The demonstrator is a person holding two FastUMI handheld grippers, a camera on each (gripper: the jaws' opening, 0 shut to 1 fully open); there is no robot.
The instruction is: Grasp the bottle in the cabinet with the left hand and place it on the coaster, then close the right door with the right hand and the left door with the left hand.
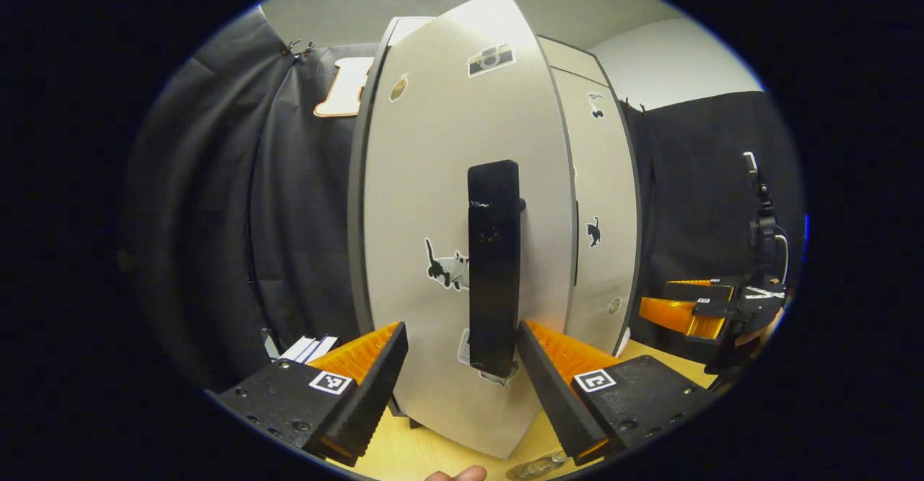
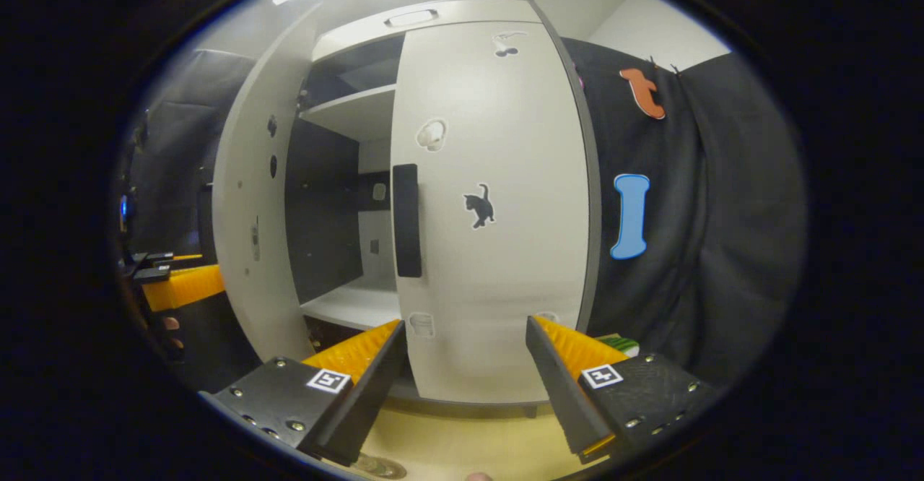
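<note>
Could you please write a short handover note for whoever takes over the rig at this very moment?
Left gripper: open, its fingers on either side of the lower end of the left door's handle, not visibly clamping it.
Right gripper: open, holding nothing, facing the right door.
Right door: looks closed against the cabinet.
Left door: open, swung out, with the shelves visible behind it; no bottle is seen on the visible shelves.
Bottle and coaster: placement cannot be confirmed from these views.
Left to do: swing the left door shut with the left gripper, then withdraw both.
</note>
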